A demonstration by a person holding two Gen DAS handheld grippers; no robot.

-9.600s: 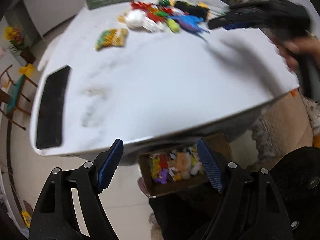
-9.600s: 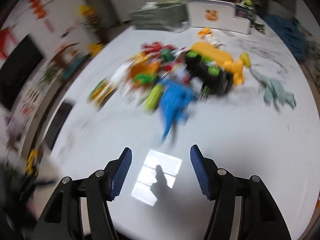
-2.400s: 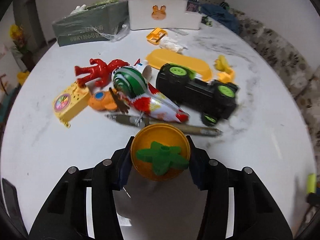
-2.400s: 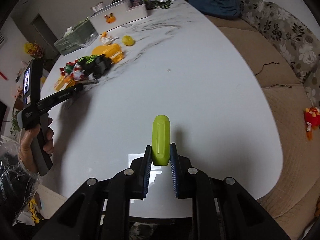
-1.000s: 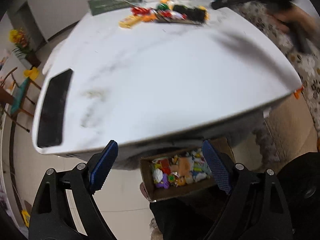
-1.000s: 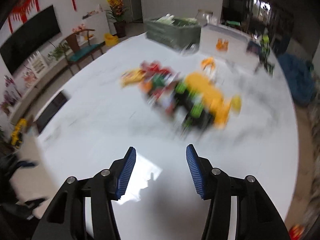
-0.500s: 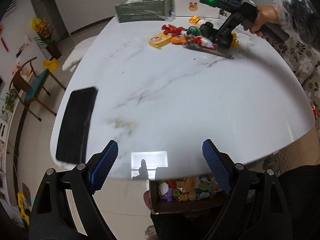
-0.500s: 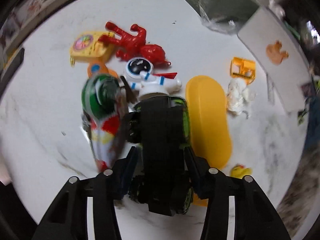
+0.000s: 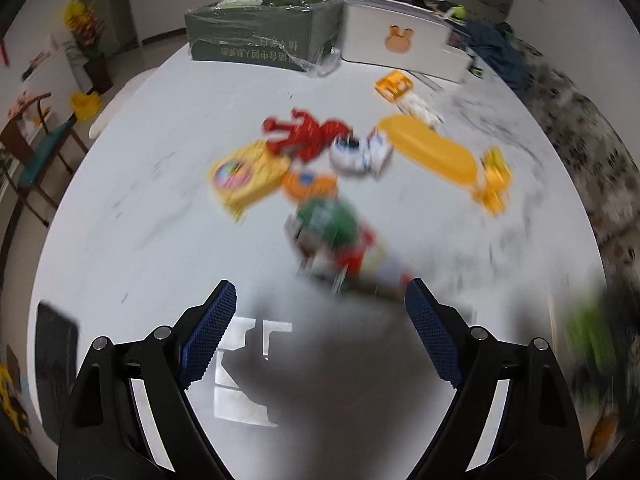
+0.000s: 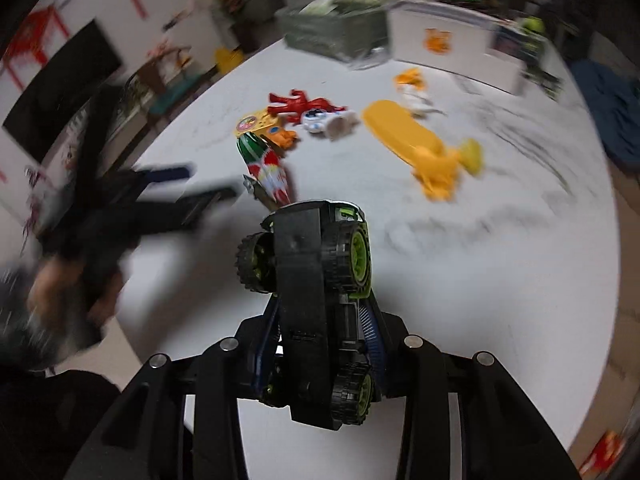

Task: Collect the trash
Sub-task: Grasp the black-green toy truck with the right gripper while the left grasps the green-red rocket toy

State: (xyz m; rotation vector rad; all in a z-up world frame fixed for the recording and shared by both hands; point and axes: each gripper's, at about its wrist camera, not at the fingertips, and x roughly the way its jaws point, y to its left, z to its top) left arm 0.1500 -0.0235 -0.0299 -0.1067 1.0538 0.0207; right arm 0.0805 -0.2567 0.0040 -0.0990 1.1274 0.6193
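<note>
My right gripper (image 10: 324,320) holds a black toy truck (image 10: 308,276) with green wheels, lifted off the white table (image 10: 460,280); its jaws are closing on the truck's body. My left gripper (image 9: 320,328) hangs open and empty over the table, just short of a blurred green-and-red rocket toy (image 9: 336,236). Behind that lie a yellow toy phone (image 9: 244,176), an orange toy (image 9: 310,186), a red figure (image 9: 304,136), a white astronaut (image 9: 360,154) and a long yellow lid (image 9: 430,152). The right wrist view shows the left gripper (image 10: 168,188) blurred at the left.
A green box (image 9: 264,44) and a white box with a rabbit mark (image 9: 400,44) stand at the table's far end. A small orange piece (image 9: 394,86) and crumpled paper (image 9: 420,106) lie before them. A black phone (image 9: 56,344) lies near the left edge. A sofa (image 9: 580,128) runs along the right.
My left gripper has swung from the table's edge and the floor box in over the table toward the toys. My right gripper has closed on the truck and lifted it from the pile.
</note>
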